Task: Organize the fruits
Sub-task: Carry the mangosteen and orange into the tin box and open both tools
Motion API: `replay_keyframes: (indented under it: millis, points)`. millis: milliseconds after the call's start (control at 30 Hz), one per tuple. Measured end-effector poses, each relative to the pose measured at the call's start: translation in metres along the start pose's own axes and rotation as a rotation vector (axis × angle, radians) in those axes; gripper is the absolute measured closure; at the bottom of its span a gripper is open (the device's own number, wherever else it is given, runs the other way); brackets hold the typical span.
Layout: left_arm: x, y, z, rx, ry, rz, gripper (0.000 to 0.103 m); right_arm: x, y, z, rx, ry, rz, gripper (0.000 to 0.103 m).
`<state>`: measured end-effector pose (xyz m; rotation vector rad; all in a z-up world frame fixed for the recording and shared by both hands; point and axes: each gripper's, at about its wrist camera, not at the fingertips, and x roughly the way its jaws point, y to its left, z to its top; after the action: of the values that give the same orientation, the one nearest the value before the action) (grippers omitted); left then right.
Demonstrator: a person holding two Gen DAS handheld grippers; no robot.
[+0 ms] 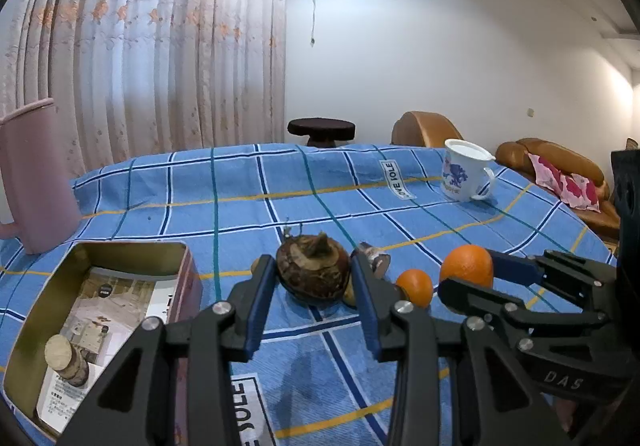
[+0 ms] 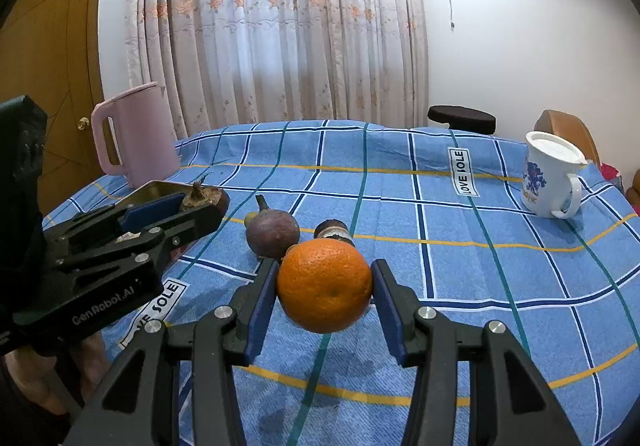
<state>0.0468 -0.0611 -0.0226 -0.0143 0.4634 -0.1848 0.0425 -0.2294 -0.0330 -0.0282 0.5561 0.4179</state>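
My left gripper [image 1: 313, 274] is shut on a brown taro-like bulb [image 1: 313, 272] and holds it above the blue checked cloth; it also shows in the right wrist view [image 2: 200, 201]. My right gripper [image 2: 325, 286] is shut on a large orange [image 2: 325, 284], seen in the left wrist view too [image 1: 467, 266]. A smaller orange [image 1: 416, 287] lies on the cloth between the two grippers. A purple mangosteen [image 2: 272, 232] and a small dark cut piece [image 2: 334, 233] lie behind the large orange.
An open metal tin [image 1: 48, 310] holding a paper and a round sliced piece [image 1: 66, 360] sits at the left. A pink kettle [image 2: 134, 137] stands behind it. A white mug [image 2: 550, 175] stands at the far right of the table [image 2: 500, 286].
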Motion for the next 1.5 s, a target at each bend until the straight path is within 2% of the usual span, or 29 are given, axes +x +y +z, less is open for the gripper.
replay_keyframes:
  millis: [500,867,1100,1267,1500]
  points:
    - [0.001,0.009,0.0,-0.045,-0.001,0.024,0.062,0.003,0.012,0.0,-0.058,0.018,-0.004,0.054]
    - [-0.005,0.039,-0.003,-0.082,0.037,0.092,0.062,0.013,0.028,0.016,-0.099,0.038,0.027,0.054]
    - [-0.031,0.074,-0.003,-0.113,0.036,0.183,0.062,0.024,0.071,0.041,-0.176,0.031,0.124,0.054]
    - [-0.044,0.108,-0.008,-0.159,0.055,0.262,0.062,0.037,0.107,0.061,-0.202,0.035,0.226,0.054]
    - [-0.051,0.138,-0.023,-0.192,0.106,0.33,0.062,0.068,0.151,0.061,-0.249,0.096,0.299,0.054]
